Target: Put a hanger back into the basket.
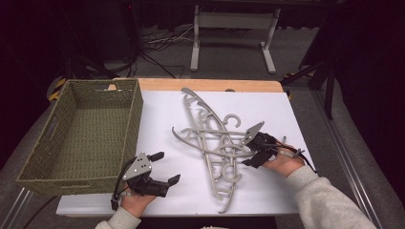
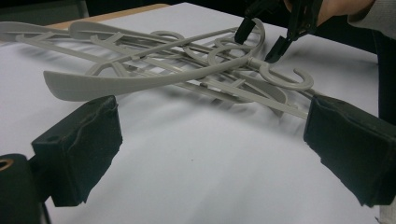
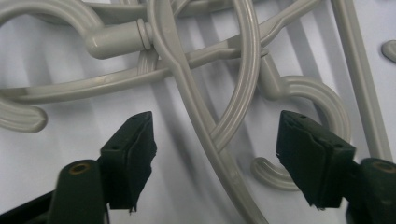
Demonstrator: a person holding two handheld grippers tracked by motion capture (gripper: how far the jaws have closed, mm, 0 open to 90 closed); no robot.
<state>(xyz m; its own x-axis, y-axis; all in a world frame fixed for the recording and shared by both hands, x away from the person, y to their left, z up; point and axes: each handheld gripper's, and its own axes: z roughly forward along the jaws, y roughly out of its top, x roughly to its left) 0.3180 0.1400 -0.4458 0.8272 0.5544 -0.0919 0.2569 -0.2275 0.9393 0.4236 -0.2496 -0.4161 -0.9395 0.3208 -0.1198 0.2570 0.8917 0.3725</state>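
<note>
hangers (image 1: pixel 215 143) lie between the released right tongs (image 1: pixel 249 151); left tongs (image 1: pixel 165 168) released, well apart.

Left hand-held gripper (image 2: pixel 212 154): two black padded jaws stood wide apart at the lower frame corners, nothing between them but bare white tabletop (image 2: pixel 196 177). Grey plastic hangers (image 2: pixel 187 70): tangled heap lay on the tabletop beyond the jaws, one hook (image 2: pixel 289 80) curling toward the right. Right hand-held gripper (image 2: pixel 261 39): black jaws parted, tips poised over the heap's far edge.
</note>
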